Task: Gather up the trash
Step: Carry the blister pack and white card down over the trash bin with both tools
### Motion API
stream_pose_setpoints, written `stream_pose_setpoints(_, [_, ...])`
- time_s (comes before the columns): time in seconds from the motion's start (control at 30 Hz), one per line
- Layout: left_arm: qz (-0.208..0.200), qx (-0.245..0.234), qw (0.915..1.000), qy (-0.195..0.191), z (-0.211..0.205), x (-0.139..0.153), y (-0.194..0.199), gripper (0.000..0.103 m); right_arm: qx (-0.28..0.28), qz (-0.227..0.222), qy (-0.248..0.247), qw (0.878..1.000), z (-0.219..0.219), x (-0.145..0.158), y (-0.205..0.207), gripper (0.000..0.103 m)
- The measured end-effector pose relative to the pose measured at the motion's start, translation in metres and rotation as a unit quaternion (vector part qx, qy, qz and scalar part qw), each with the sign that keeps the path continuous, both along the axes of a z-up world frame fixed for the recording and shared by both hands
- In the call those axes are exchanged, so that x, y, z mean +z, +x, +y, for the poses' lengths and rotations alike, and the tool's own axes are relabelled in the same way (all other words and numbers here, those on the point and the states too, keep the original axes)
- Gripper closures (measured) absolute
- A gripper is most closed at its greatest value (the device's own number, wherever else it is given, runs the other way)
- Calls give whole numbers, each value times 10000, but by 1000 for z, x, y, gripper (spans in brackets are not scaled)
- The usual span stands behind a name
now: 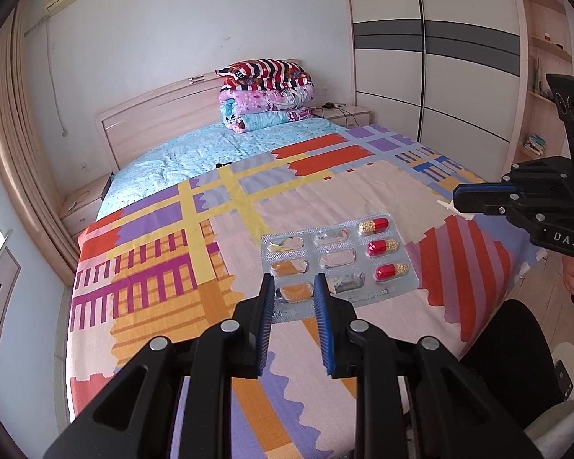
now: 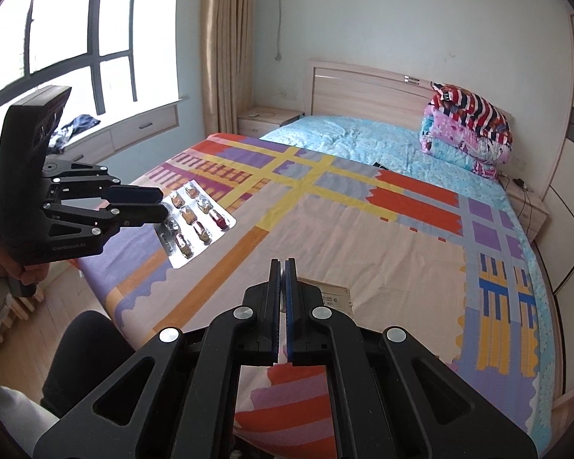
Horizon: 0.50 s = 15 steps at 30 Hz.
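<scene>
**Both grippers loaded, carry phase**

Left gripper (image 1: 294,281) has its jaws narrow, clamped on the near edge of a silver foil blister pack with nine bubbles (image 1: 335,258). Pack is held up clear of the patchwork bedspread (image 1: 172,252), tilted, sticking out ahead of the fingers. Three red-and-yellow capsules (image 1: 383,246) are left in the right column; the other six pockets look popped or crushed. The thin sheet will likely flex, so the edge grip could slip.

Right gripper (image 2: 283,267) is fully closed on a flat beige card or wrapper with printed digits (image 2: 335,300); most of it is hidden behind the fingers, so type is unclear.

My read: pickup is done for both and transport to a bin is next. No bin is visible in either view. Next move needs a steady carry with both grips kept tight.
</scene>
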<state>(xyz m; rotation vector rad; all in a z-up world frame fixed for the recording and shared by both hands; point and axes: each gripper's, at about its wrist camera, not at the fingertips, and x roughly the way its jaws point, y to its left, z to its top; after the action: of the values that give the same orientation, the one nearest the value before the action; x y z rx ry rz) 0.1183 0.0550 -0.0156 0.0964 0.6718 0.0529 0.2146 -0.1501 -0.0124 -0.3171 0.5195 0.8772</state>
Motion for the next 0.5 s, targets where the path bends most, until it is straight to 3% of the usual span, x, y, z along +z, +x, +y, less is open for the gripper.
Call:
stream_pose_setpoints(0.23, [-19, -82, 9999, -87, -21, -11, -31, 83, 41, 213, 214, 9995, -21, -8, -29, 100])
stream_pose_setpoints(0.5, [261, -312, 9989, -212, -51, -39, -59, 83, 182, 596, 340, 9975, -40, -27, -55, 100])
